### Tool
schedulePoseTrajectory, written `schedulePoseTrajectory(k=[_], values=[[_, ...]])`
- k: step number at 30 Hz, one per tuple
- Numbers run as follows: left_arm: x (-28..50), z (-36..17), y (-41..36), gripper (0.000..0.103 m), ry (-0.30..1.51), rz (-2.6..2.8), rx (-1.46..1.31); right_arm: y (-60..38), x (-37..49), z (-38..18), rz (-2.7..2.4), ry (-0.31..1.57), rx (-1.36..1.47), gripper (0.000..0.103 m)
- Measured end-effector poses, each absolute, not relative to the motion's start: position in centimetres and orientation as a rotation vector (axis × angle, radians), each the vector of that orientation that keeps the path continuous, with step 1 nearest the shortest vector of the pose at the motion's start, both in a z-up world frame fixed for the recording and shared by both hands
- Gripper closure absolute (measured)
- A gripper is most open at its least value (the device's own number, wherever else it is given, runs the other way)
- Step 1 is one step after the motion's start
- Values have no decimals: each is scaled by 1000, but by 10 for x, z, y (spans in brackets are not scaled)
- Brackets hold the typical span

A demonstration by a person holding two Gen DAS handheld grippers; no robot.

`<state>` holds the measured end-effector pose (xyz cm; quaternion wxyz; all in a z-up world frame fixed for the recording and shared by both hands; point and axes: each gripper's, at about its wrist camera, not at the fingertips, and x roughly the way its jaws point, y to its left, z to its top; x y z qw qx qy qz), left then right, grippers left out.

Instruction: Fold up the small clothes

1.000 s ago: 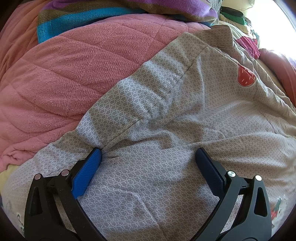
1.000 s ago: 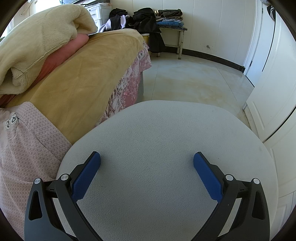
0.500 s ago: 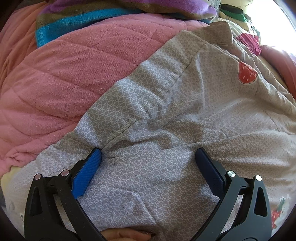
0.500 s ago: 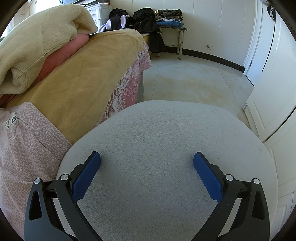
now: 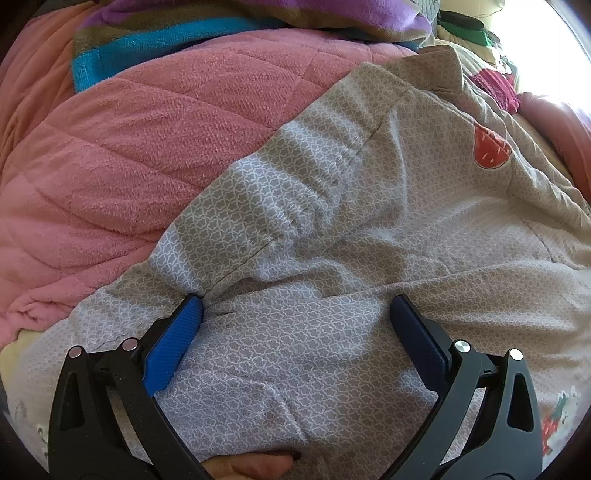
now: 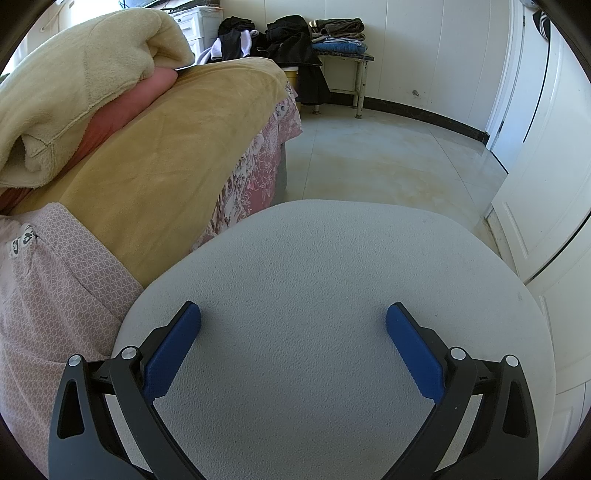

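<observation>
Garment (image 5: 369, 258) lay spread on the bed over the pink quilt (image 5: 129, 147), grey with a small lattice print and a strawberry patch (image 5: 491, 149) near its far side. We judged the folding barely begun: the cloth was still rumpled, with a gathered seam running from the collar end down toward us, and no clean fold edge showed. One flap near the bottom may have been a turned-over part, but we could not tell. Smoothing and every fold seemed left to do.

Our left gripper (image 5: 295, 321) hovered low over the garment, its jaws wide apart and holding nothing; the left blue pad (image 5: 173, 347) sat right at the pucker of the seam, perhaps touching it. A fingertip (image 5: 255, 463) showed at the bottom edge, resting on the cloth.

Our right gripper (image 6: 293, 332) was off the work, over the pale grey counter (image 6: 332, 251) beside the bed, jaws also wide apart and empty. A part of the garment (image 6: 55, 295) reached the counter's left edge, lying against a tan blanket (image 6: 166, 166).

No containers appeared in either view. Striped bedding (image 5: 184, 33) lay beyond the quilt, and dark clothes were piled on a far bench (image 6: 343, 55).
</observation>
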<state>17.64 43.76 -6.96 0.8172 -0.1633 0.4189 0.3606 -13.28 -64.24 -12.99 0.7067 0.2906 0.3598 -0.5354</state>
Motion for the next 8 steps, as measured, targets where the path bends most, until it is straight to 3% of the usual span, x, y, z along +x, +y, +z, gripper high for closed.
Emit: schedulePoseTrajectory(k=[8], values=[[174, -68, 437, 8, 895, 771, -343, -642, -133, -130, -1190, 799, 646, 4]])
